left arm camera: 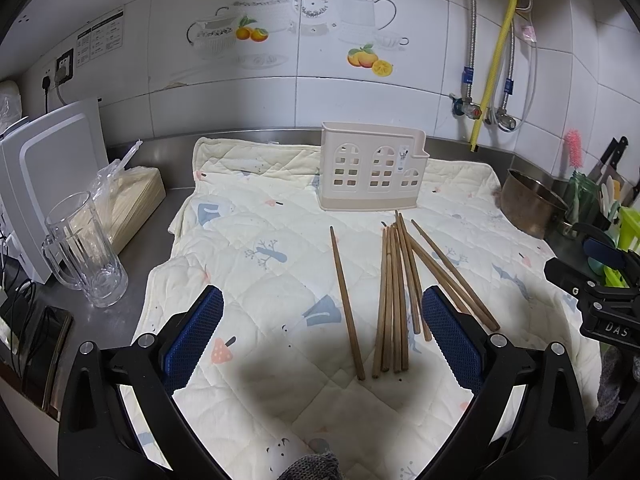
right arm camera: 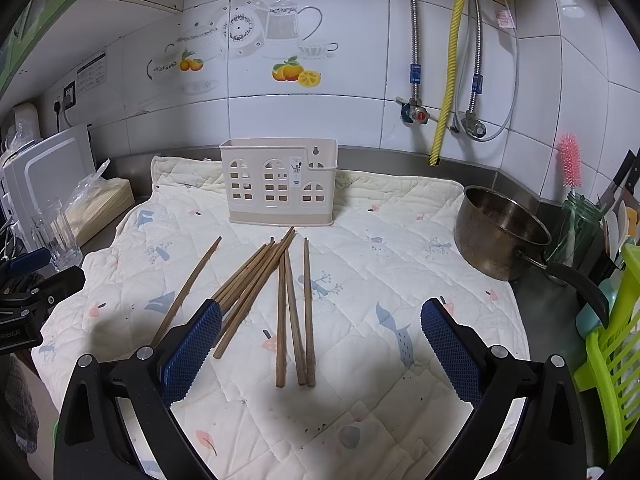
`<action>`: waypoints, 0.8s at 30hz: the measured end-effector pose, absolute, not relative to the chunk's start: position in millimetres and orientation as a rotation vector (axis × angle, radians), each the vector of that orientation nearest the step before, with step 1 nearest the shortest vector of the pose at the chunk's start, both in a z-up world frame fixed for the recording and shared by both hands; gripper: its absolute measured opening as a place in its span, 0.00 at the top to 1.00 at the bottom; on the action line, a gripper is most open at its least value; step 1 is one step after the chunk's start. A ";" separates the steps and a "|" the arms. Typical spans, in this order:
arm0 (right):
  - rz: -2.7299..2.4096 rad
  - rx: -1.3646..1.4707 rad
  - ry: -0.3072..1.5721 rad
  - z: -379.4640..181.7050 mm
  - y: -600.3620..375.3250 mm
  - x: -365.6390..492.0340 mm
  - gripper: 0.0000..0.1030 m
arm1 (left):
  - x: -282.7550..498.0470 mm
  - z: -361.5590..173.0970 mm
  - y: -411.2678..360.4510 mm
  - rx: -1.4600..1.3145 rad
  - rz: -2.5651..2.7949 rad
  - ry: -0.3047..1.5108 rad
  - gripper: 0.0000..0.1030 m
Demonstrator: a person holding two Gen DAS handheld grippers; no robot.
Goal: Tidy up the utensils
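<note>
Left wrist view shows wooden chopsticks (left arm camera: pixel 394 300) lying flat on a quilted mat (left arm camera: pixel 248 240) at centre frame, their long axes running from the lower edge up toward a beige utensil holder (left arm camera: pixel 370 170) standing upright at upper centre; its inside is not visible. One chopstick (left arm camera: pixel 346 304) lies apart, left of the bunch. The left gripper (left arm camera: pixel 322 340) hangs released above the mat, jaws spread wide, grasping nothing. A glass mug (left arm camera: pixel 86 250) stands at mid left and a metal pot (left arm camera: pixel 528 206) at mid right, both off the mat. In the right wrist view, the right gripper (right arm camera: pixel 320 352) is likewise spread and empty over three near-parallel chopsticks (right arm camera: pixel 296 316); the pot looks empty.
</note>
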State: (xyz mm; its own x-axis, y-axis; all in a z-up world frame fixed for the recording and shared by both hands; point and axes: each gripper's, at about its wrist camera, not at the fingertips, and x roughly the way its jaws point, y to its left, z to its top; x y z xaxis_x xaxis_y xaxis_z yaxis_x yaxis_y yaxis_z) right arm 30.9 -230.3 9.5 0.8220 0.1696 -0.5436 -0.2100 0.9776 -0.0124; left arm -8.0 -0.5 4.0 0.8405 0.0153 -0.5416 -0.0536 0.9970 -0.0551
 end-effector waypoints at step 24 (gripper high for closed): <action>0.210 -0.075 0.586 2.0 -224.3 42.2 0.06 | 4.8 -1.9 5.2 -0.083 0.043 0.602 0.05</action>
